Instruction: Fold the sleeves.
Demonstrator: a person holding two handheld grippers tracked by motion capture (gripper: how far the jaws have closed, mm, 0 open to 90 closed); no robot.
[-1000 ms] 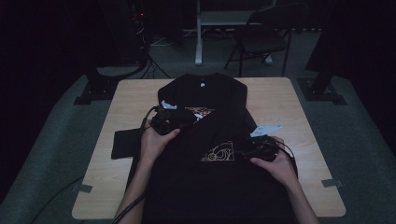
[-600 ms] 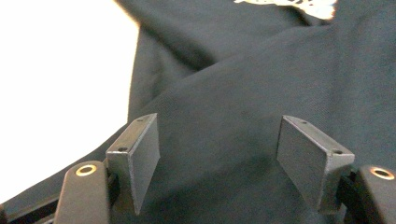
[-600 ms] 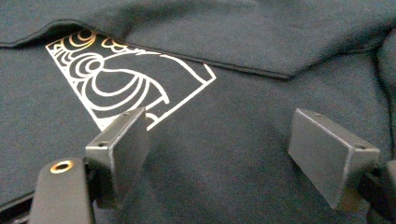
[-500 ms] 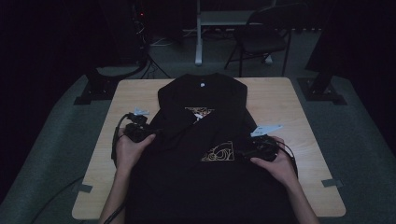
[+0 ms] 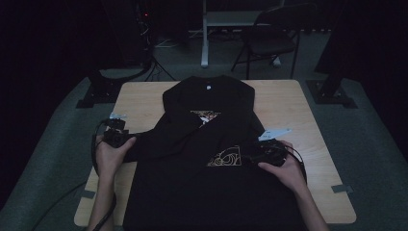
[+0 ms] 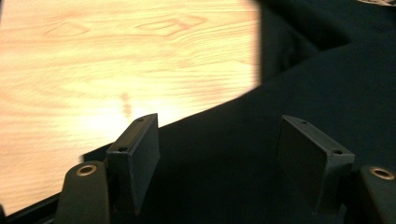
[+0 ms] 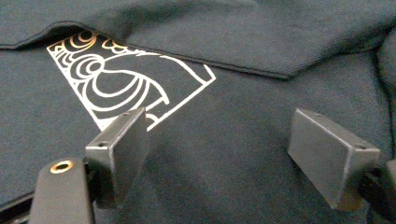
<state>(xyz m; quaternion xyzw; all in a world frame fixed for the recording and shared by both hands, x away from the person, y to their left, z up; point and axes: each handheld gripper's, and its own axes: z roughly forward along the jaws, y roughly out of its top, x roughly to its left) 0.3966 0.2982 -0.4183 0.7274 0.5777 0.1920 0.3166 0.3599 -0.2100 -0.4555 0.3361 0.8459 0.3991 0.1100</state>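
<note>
High view, black shirt lying lengthwise, collar toward far edge, both grippers' fingers wide, holding nothing.

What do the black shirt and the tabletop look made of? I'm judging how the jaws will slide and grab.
Black shirt: soft matte knit, probably cotton; fine weave, limp folds, slightly glossy printed design. Tabletop: light wood or wood-look laminate, smooth, faintly shiny; grain lines show.

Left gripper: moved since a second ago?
Yes. The left gripper has slid left off the shirt's middle, out to the table's left edge. Jaws open, nothing between them.
</note>
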